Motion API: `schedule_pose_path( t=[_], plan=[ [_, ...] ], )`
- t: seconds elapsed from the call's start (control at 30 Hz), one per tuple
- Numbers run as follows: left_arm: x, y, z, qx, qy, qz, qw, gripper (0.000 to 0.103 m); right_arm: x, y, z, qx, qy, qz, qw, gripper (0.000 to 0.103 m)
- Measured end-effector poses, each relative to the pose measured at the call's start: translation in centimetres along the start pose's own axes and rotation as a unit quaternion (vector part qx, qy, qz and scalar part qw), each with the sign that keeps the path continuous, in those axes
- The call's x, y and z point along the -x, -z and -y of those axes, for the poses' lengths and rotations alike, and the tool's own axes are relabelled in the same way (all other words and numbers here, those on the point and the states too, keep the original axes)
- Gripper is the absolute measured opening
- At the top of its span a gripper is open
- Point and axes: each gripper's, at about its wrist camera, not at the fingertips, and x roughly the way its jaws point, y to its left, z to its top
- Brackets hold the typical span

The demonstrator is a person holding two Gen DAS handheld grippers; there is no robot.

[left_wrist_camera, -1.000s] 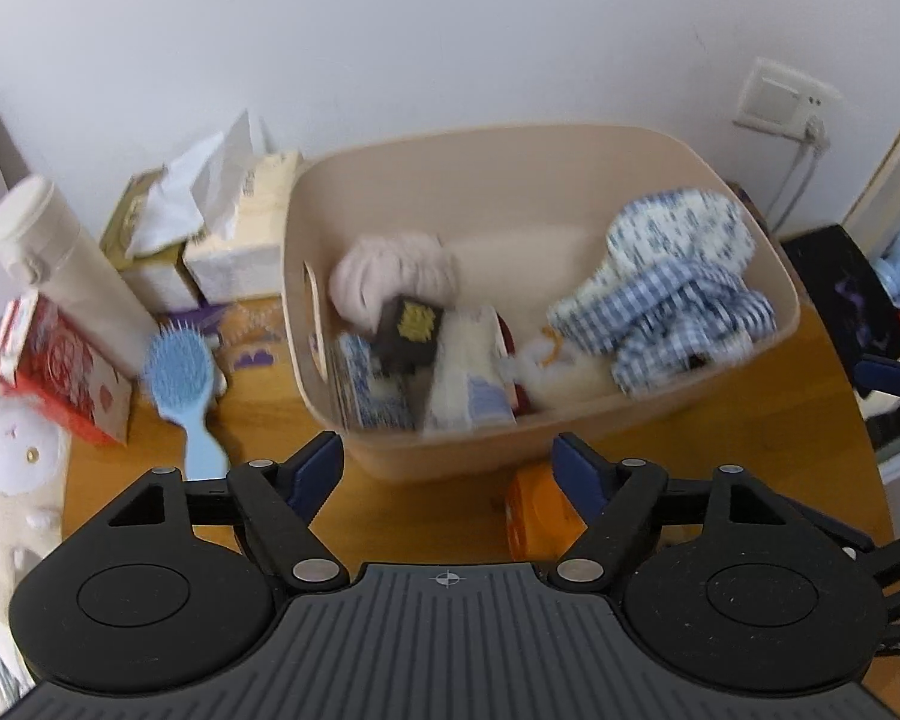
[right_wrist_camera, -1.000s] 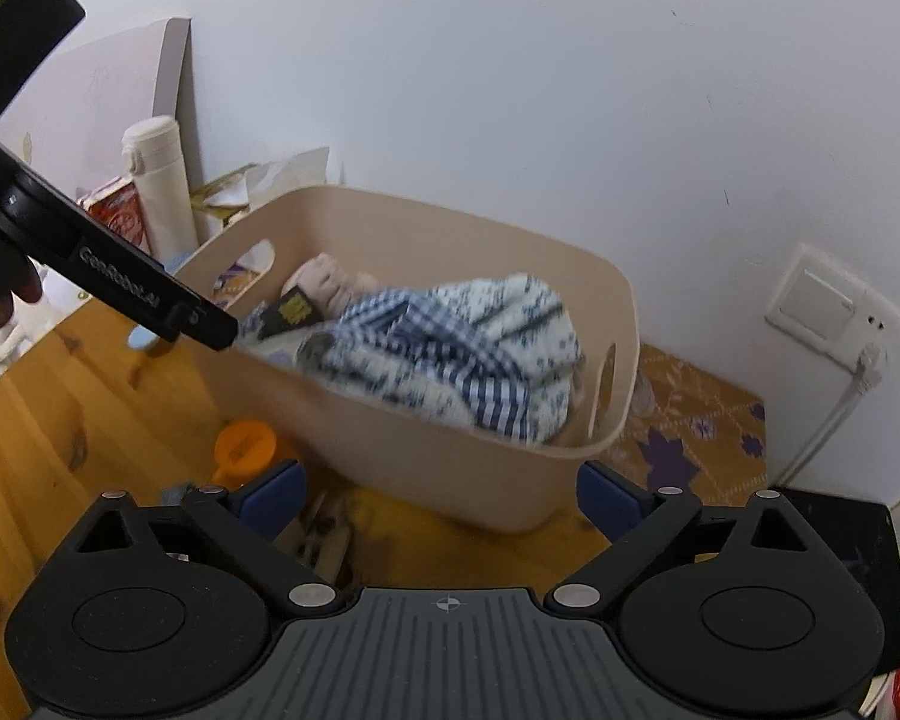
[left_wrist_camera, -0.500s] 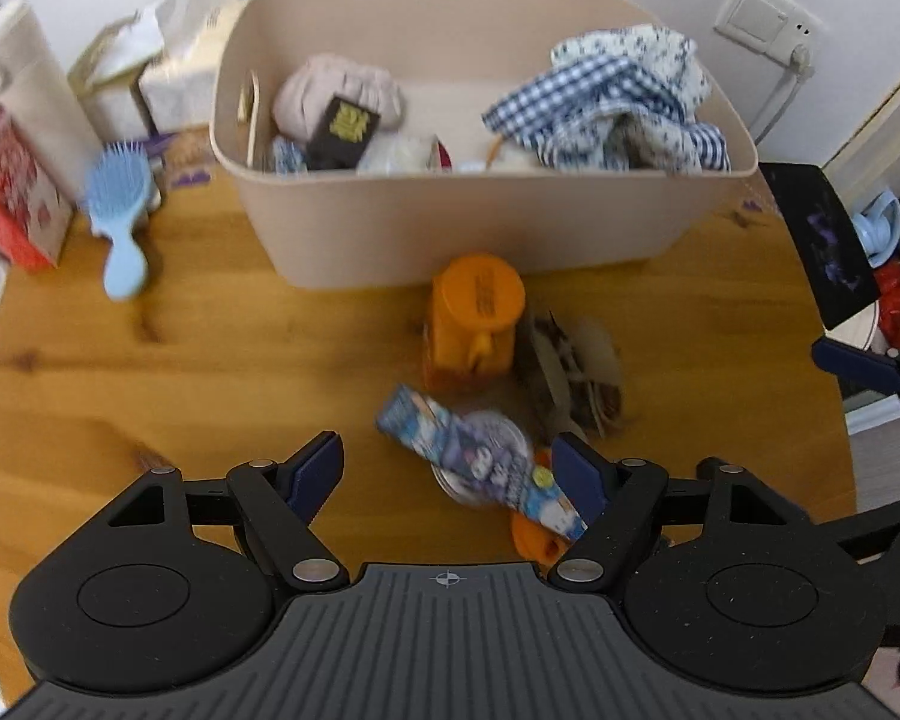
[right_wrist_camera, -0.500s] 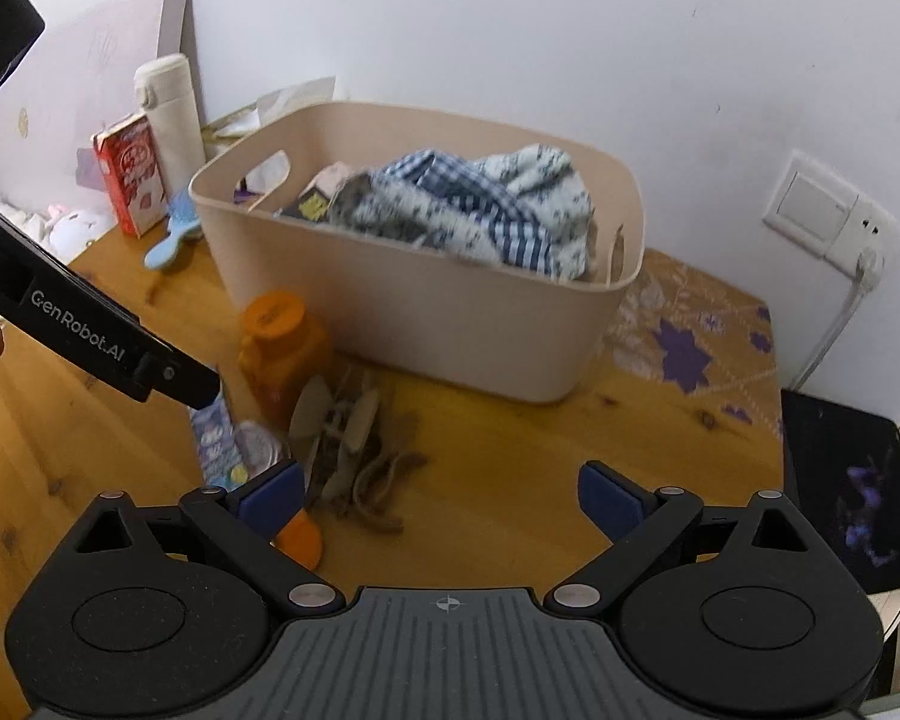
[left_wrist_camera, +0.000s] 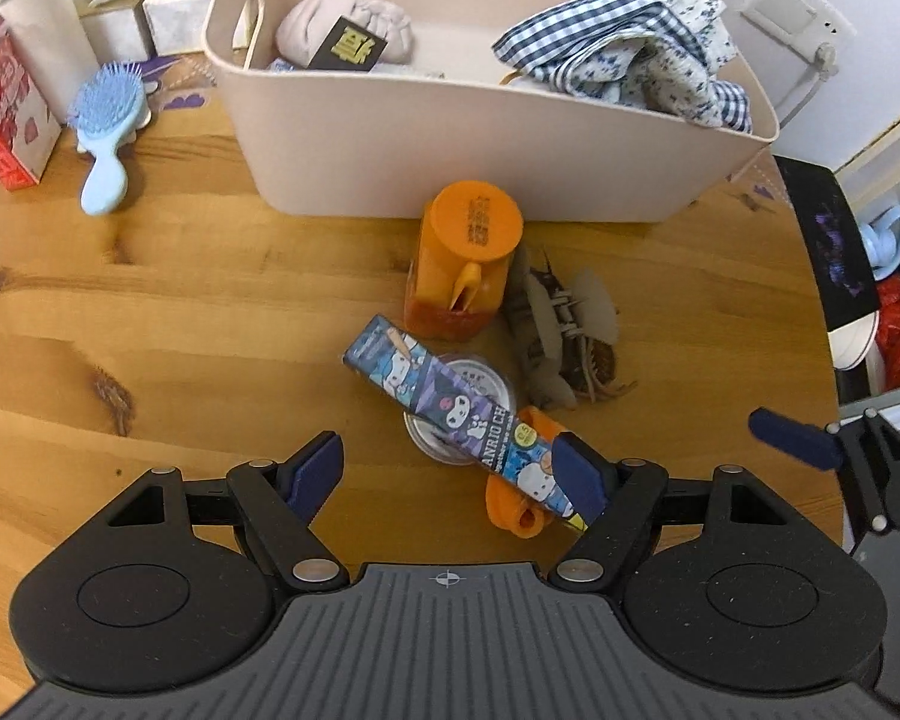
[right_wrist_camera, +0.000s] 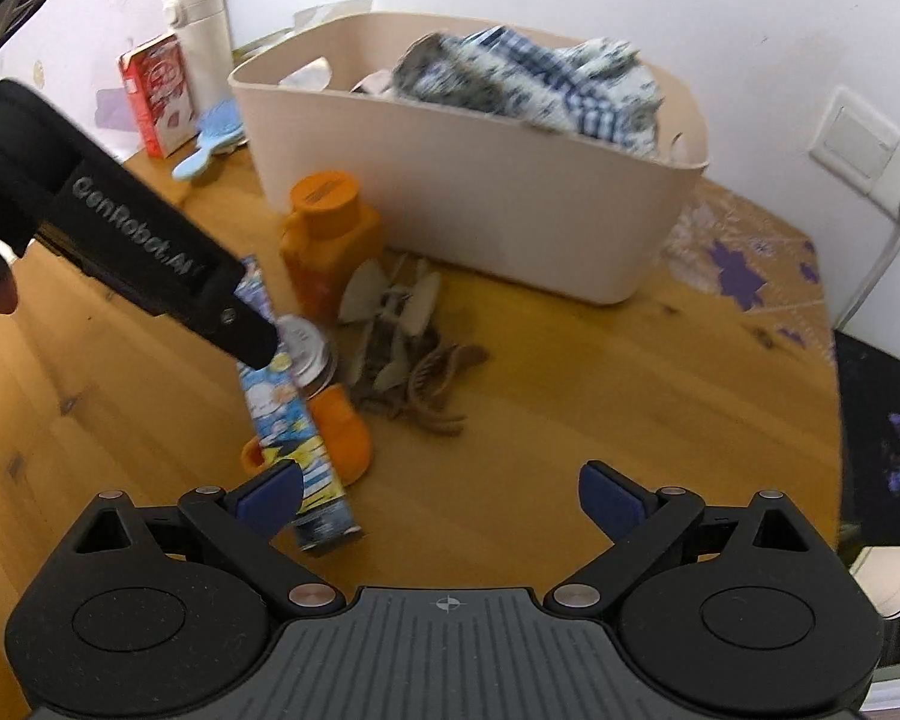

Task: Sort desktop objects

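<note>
A beige bin (left_wrist_camera: 462, 138) (right_wrist_camera: 480, 180) holding checked cloth (left_wrist_camera: 624, 48) and a pink bundle stands at the back of the wooden table (left_wrist_camera: 150, 312). In front of it lie an orange bottle (left_wrist_camera: 465, 258) (right_wrist_camera: 330, 228), a long cartoon-printed box (left_wrist_camera: 450, 408) (right_wrist_camera: 288, 414) across a round tin (left_wrist_camera: 480, 378), an orange piece (left_wrist_camera: 510, 504) and a pile of hair claws (left_wrist_camera: 570, 324) (right_wrist_camera: 402, 336). My left gripper (left_wrist_camera: 450, 468) hangs open just above the printed box, touching nothing. My right gripper (right_wrist_camera: 441, 492) is open over bare wood right of the pile.
A blue hairbrush (left_wrist_camera: 105, 120), a red carton (left_wrist_camera: 0, 108), a white flask (right_wrist_camera: 201, 30) and tissue boxes stand at the back left. A wall socket (right_wrist_camera: 858, 144) with a cord, a purple-patterned mat (right_wrist_camera: 738, 264) and a black pad (left_wrist_camera: 834, 240) lie right.
Both grippers have come down and tipped from facing the bin toward the loose items in front of it. Both stayed open throughout.
</note>
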Motion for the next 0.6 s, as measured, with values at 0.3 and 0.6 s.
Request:
schedule_pose_path(
  t=[0.3, 0.6],
  plan=[
    [-0.3, -0.2, -0.3, 0.019, 0.007, 0.007, 0.9998, 0.078, 0.0, 0.2, -2.0, 0.001, -0.039, -0.004, 0.999, 0.1],
    [-1.7, 0.0, -0.8, 0.021, -0.003, 0.02, 0.9996, 0.079, -0.2, 0.6, -4.6, 0.028, -0.098, -0.023, 0.995, 0.1]
  ],
)
